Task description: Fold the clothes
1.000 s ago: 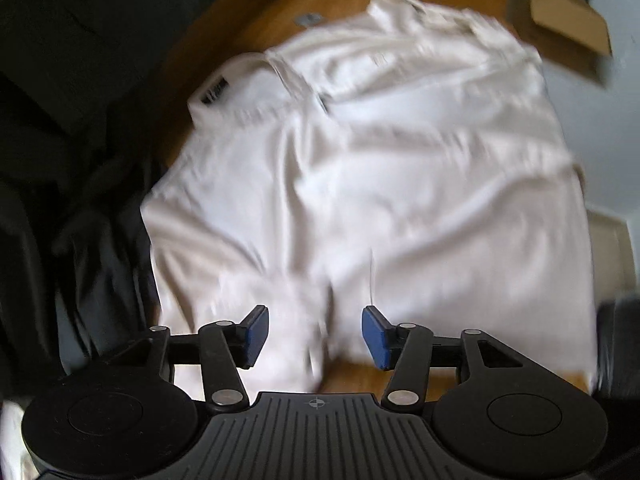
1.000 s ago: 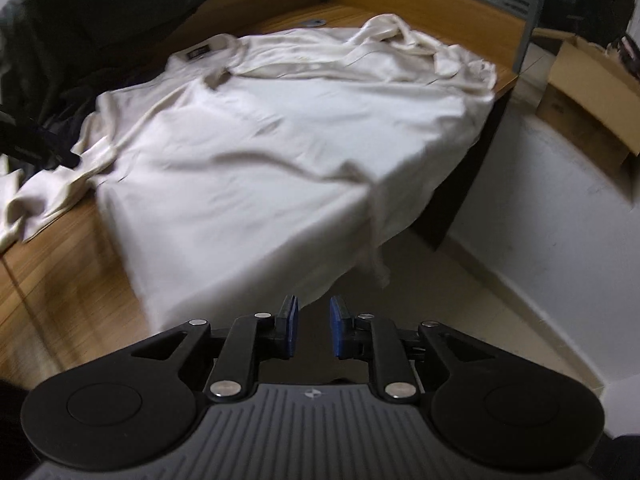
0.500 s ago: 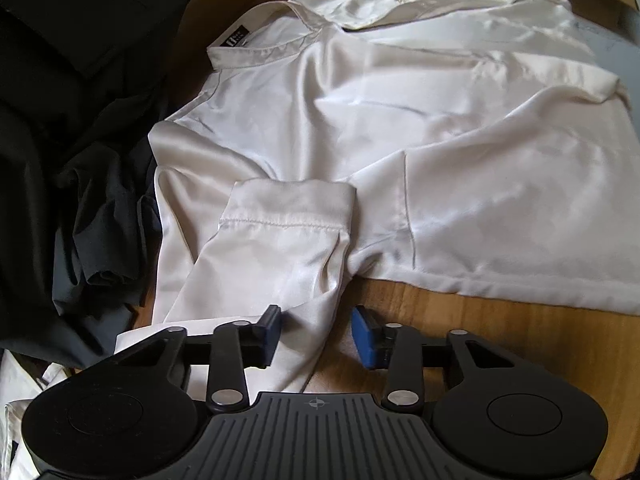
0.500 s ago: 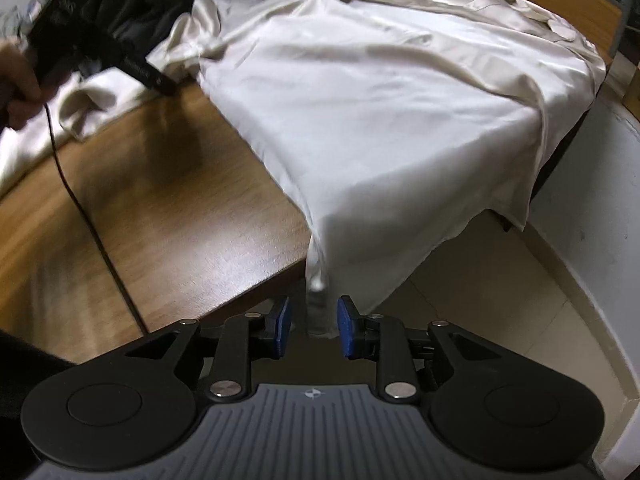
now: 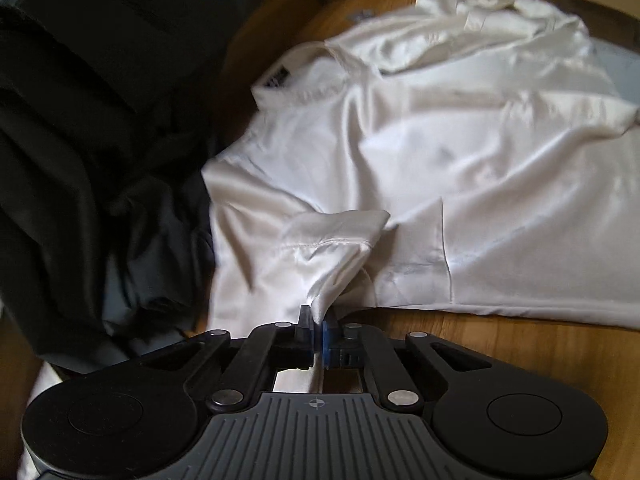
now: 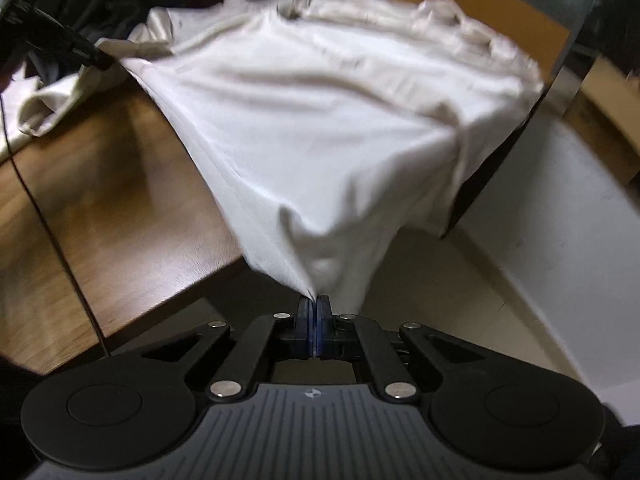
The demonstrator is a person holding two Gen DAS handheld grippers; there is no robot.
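Here the left tool [image 5: 318,330] pinches the shirt [image 5: 440,168] sleeve, the right tool [image 6: 314,322] its hem corner beyond the desk [image 6: 120,208] edge.

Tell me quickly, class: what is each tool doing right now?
Left tool: closed, pinching the sleeve of the cream shirt.
Right tool: closed on the shirt's hem corner.

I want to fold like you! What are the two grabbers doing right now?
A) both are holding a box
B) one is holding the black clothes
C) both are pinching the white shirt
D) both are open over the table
C: the left gripper is shut on the sleeve of the white shirt, and the right gripper is shut on its hem corner.
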